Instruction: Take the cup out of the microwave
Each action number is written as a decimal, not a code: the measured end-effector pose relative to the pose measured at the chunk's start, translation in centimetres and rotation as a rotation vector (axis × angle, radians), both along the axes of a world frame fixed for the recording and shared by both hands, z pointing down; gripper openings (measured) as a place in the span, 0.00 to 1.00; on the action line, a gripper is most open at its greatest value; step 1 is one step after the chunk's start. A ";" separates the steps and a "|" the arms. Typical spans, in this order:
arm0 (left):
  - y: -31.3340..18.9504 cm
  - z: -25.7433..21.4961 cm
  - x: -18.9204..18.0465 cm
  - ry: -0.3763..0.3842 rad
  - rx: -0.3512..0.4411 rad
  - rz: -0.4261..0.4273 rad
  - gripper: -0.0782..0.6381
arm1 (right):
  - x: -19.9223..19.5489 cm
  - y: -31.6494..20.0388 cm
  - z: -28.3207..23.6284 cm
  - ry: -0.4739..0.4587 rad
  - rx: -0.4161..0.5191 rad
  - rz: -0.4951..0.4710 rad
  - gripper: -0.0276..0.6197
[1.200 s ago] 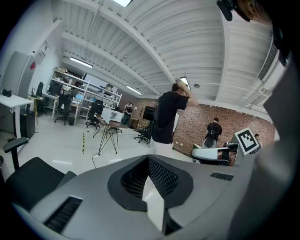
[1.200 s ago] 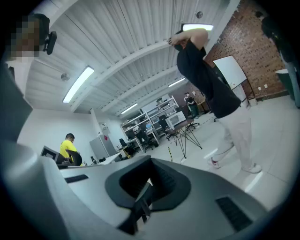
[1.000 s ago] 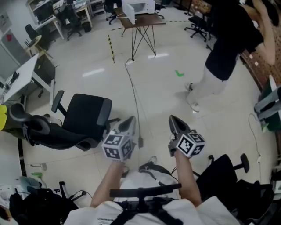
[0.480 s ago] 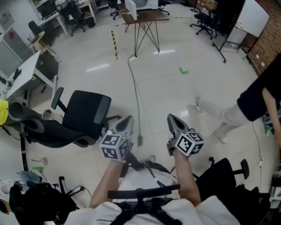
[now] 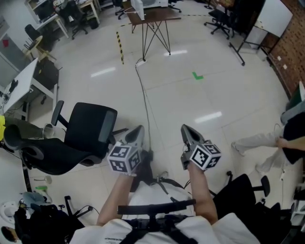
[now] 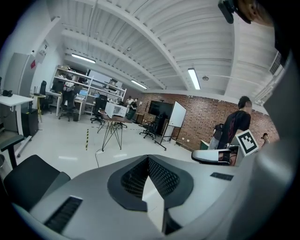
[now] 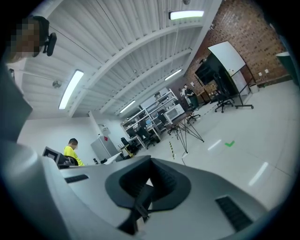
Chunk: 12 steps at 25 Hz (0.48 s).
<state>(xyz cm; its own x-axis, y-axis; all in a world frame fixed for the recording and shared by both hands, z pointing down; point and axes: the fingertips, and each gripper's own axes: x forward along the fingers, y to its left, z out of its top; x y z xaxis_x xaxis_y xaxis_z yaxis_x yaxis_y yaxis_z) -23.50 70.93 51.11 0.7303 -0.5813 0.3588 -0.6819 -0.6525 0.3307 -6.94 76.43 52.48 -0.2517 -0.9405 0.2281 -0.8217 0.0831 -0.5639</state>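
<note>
No cup shows in any view. The white microwave (image 5: 143, 4) stands on a brown table (image 5: 155, 16) far across the room, cut by the head view's top edge. It is also small in the left gripper view, where the microwave (image 6: 117, 109) sits far off, and the microwave (image 7: 175, 111) appears just as distant in the right gripper view. I hold my left gripper (image 5: 139, 128) and right gripper (image 5: 185, 127) side by side at waist height, both shut and empty, pointing toward that table. The right gripper (image 6: 211, 157) shows beside the left one's jaws.
A black office chair (image 5: 88, 126) stands close on the left, and another chair (image 5: 243, 188) sits at the lower right. A cable (image 5: 143, 95) runs along the floor toward the table. A person (image 5: 286, 143) is at the right edge. A white desk (image 5: 19, 86) lines the left side.
The person in the dark top has walked from the upper right down to the right edge. Both grippers stay shut and side by side while the floor has shifted beneath them.
</note>
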 end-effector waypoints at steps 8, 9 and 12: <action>-8.9 -0.6 2.5 0.032 -0.011 0.039 0.10 | 2.0 -8.1 -0.8 0.023 -0.014 0.035 0.04; -10.2 -0.8 2.7 0.034 -0.011 0.046 0.10 | 2.0 -9.4 -1.1 0.025 -0.013 0.038 0.04; -14.0 -1.6 2.6 0.037 -0.005 0.058 0.10 | 1.5 -13.4 -2.0 0.029 -0.008 0.034 0.04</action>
<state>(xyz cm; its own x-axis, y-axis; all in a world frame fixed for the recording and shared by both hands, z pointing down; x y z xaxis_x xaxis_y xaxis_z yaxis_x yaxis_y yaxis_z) -20.95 56.98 49.56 0.7755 -0.5361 0.3334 -0.6302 -0.6889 0.3581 -5.43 63.08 50.45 -0.2131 -0.9465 0.2424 -0.8401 0.0509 -0.5401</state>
